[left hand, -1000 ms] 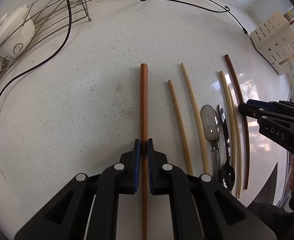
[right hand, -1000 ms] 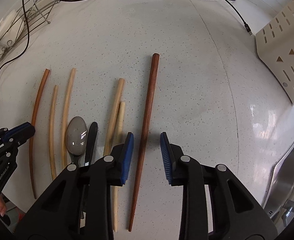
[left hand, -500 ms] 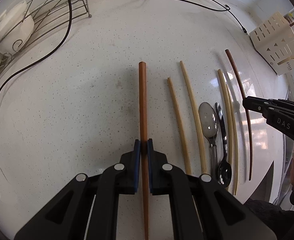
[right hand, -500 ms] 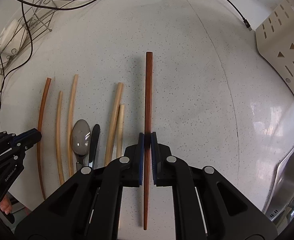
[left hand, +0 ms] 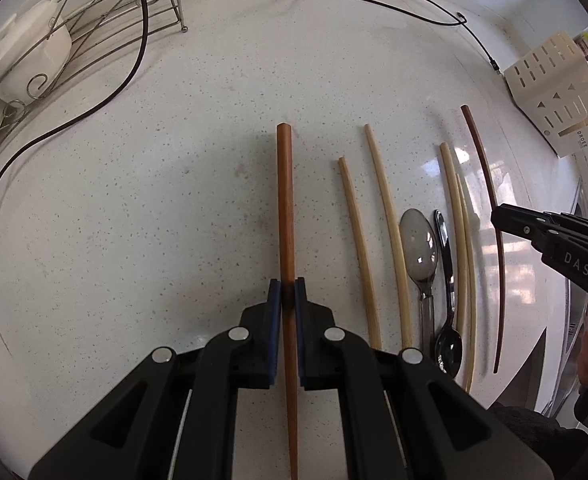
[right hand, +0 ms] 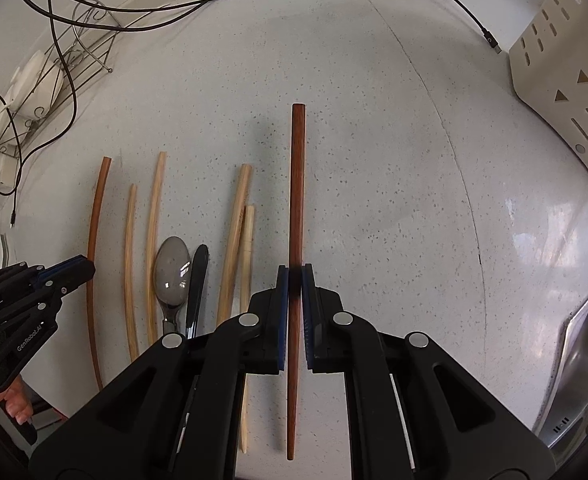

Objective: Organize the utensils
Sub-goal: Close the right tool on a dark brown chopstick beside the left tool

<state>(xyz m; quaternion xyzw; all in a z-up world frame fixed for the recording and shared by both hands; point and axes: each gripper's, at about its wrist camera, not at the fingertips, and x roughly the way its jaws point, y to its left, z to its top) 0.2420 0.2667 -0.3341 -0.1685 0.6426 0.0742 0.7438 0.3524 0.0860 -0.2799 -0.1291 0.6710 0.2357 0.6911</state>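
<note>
I log: countertop [right hand: 394, 200], white speckled stone-like, glossy. Dark chopstick [right hand: 296, 208], reddish-brown wood, smooth. Pale chopsticks [right hand: 236, 240], light wood or bamboo, matt. Spoon [right hand: 172, 270], polished metal, mirror-bright. Dish rack [left hand: 106, 28], bare metal wire. Utensil holder [right hand: 566, 92], cream plastic, matt. Gripper pads [right hand: 281, 316], blue, ribbed.

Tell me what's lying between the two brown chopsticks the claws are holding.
In the left wrist view, between the left claw's chopstick and the right claw's chopstick: two pale chopsticks, a metal spoon, a black spoon, then two more pale chopsticks.
</note>
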